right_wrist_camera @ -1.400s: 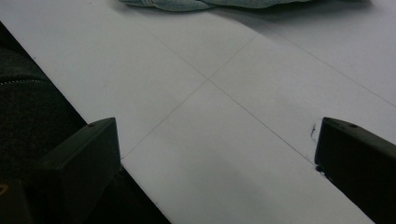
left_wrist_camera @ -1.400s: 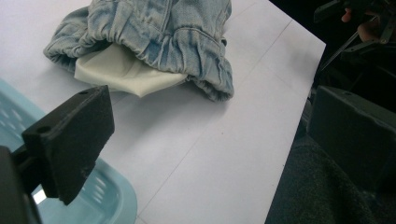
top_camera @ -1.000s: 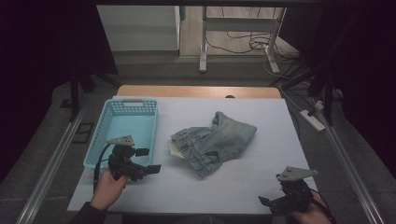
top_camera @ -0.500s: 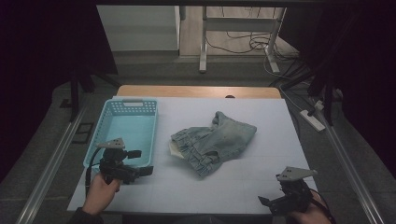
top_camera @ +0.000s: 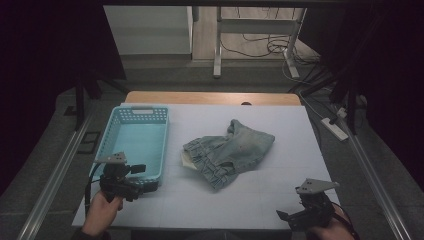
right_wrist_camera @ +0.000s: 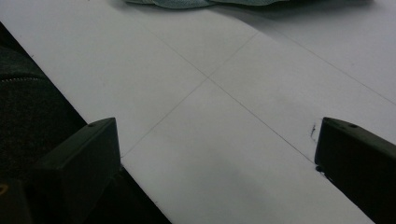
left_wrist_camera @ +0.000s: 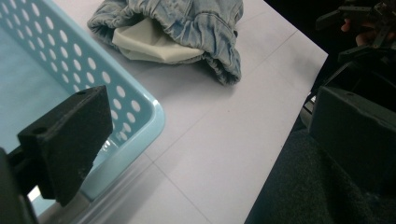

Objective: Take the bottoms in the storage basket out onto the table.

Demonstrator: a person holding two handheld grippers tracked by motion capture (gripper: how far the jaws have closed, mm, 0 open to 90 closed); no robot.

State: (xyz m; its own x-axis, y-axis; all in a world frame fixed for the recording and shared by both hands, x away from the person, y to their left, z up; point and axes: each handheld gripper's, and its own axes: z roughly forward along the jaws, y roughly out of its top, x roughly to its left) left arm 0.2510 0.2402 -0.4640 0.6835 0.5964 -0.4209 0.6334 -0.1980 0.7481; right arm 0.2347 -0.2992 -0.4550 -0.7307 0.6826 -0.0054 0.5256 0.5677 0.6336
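So the denim garment [top_camera: 230,152] sits crumpled about mid-worktop [top_camera: 280,200], pale lining poking out on its basket side, not touching anything else. Light blue basket [top_camera: 131,145] is just left of it with a strip of bare worktop between them. Left tool [top_camera: 142,181] hovers at the basket's near right corner, jaws spread wide, nothing in them; its view has one jaw over the basket rim [left_wrist_camera: 135,121]. Right tool [top_camera: 285,216] is way off at the near right edge, jaws wide apart too, empty. Lots of bare worktop between it and the garment [right_wrist_camera: 187,3].
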